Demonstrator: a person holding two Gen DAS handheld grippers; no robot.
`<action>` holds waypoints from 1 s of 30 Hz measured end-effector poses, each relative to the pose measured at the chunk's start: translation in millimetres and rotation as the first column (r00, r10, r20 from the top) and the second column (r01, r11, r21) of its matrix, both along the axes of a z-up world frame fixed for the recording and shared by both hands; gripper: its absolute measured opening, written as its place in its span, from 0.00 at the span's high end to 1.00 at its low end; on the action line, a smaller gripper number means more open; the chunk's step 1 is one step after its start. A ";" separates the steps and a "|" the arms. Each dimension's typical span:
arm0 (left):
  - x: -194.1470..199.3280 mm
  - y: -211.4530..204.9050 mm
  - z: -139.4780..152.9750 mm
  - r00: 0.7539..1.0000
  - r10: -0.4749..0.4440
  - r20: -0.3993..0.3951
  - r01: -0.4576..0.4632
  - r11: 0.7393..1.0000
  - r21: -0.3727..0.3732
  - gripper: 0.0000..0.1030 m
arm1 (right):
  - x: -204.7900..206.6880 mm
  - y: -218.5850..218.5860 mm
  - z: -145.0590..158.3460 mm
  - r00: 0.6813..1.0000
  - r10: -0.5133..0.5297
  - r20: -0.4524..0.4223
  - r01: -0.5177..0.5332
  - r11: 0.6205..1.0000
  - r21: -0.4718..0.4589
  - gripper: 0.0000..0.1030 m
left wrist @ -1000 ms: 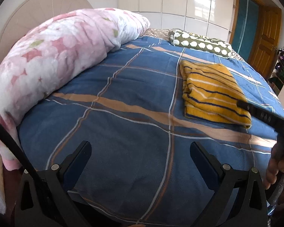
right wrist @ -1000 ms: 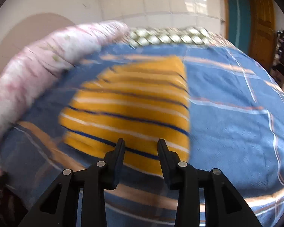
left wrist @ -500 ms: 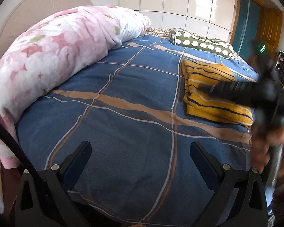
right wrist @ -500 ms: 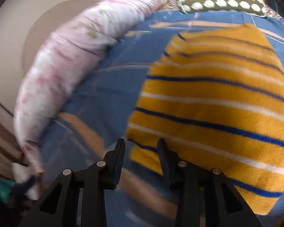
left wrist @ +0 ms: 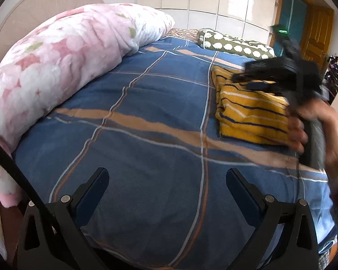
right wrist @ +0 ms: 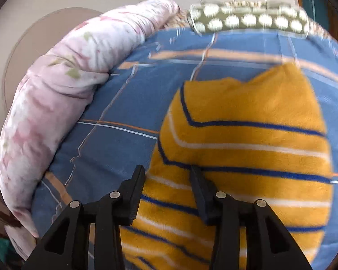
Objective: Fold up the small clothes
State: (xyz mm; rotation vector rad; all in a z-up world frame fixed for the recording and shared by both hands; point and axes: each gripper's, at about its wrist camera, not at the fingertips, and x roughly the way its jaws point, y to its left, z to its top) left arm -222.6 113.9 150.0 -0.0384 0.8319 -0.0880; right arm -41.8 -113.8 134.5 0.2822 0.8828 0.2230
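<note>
A folded yellow garment with blue and white stripes (left wrist: pixel 250 110) lies on the right side of the blue plaid bed cover (left wrist: pixel 146 148). It fills the right wrist view (right wrist: pixel 247 157). My right gripper (right wrist: pixel 167 175) hovers just above the garment's near left part, jaws a little apart and empty. In the left wrist view it shows as a blurred black tool (left wrist: pixel 279 74) held by a hand over the garment. My left gripper (left wrist: pixel 166 180) is wide open and empty above the bed's near edge, well left of the garment.
A pink floral quilt (left wrist: pixel 56 63) is rolled along the bed's left side. A green dotted pillow (left wrist: pixel 234 43) lies at the far end. A wooden door (left wrist: pixel 315 36) and clutter stand at the far right.
My right gripper has swung left and forward over the garment, which now looks larger and nearer. Its jaws have opened slightly. The left gripper has barely moved.
</note>
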 end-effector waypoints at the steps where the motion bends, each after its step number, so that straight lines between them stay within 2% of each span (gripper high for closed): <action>1: 4.1 -2.0 1.2 1.000 -0.004 0.003 0.004 1.000 0.004 0.00 | -11.3 -5.6 4.3 1.000 -0.011 0.026 0.011 1.000 -0.003 0.54; 4: 16.3 -14.3 6.7 0.999 -0.027 0.018 0.026 0.999 0.033 0.00 | -57.5 -33.5 11.2 0.991 -0.075 0.114 0.077 0.997 -0.015 0.49; 7: 34.0 -35.2 18.5 0.996 -0.083 0.037 0.081 0.996 0.047 0.00 | -93.7 -73.8 11.2 0.973 -0.160 0.165 0.172 0.983 -0.066 0.45; 9: 53.6 -54.4 27.5 0.991 -0.123 0.059 0.119 0.991 0.058 0.00 | -110.9 -108.9 1.3 0.962 -0.228 0.149 0.239 0.969 -0.063 0.44; 12: 84.0 -80.6 35.1 0.984 -0.154 0.089 0.148 0.987 0.070 0.00 | -125.7 -157.8 -23.7 0.943 -0.322 0.085 0.322 0.947 0.018 0.44; 14: 113.8 -102.5 35.5 0.980 -0.182 0.082 0.175 0.981 0.083 0.00 | -134.4 -180.3 -44.0 0.925 -0.376 0.057 0.372 0.925 0.074 0.43; 16: 143.1 -118.4 33.4 0.977 -0.201 0.070 0.197 0.978 0.065 0.00 | -143.5 -192.9 -58.0 0.916 -0.393 0.080 0.373 0.909 0.187 0.44; 18: 171.8 -129.5 26.1 0.981 -0.187 0.046 0.183 0.979 0.087 0.00 | -145.7 -201.8 -60.3 0.910 -0.407 0.081 0.375 0.891 0.257 0.43; 21: 208.4 -144.0 1.5 0.988 -0.153 -0.010 0.152 0.970 0.192 0.00 | -143.4 -201.4 -60.7 0.911 -0.403 0.084 0.370 0.891 0.264 0.43; 22: 216.1 -147.8 -11.9 0.991 -0.135 -0.019 0.135 0.951 0.278 0.00 | -143.2 -201.2 -61.5 0.911 -0.402 0.087 0.368 0.891 0.266 0.42; 23: 218.0 -146.8 -19.4 0.989 -0.148 -0.013 0.145 0.942 0.304 0.00 | -143.6 -201.9 -61.9 0.911 -0.402 0.088 0.366 0.889 0.273 0.42; 25: 215.1 -133.3 -20.1 0.985 -0.170 0.017 0.159 0.952 0.262 0.00 | -144.1 -203.5 -62.6 0.911 -0.403 0.090 0.363 0.885 0.292 0.42; 26: 213.9 -127.0 -19.5 0.986 -0.167 0.012 0.158 0.951 0.266 0.00 | -144.1 -204.0 -62.4 0.911 -0.403 0.090 0.362 0.883 0.299 0.42; 28: 211.1 -115.9 -13.5 0.985 -0.172 0.019 0.159 0.943 0.291 0.00 | -144.3 -204.3 -63.3 0.910 -0.404 0.091 0.361 0.881 0.305 0.42; 30: 212.3 -109.7 0.2 0.988 -0.146 0.047 0.122 0.935 0.332 0.00 | -146.1 -203.6 -63.1 0.910 -0.404 0.092 0.360 0.882 0.305 0.42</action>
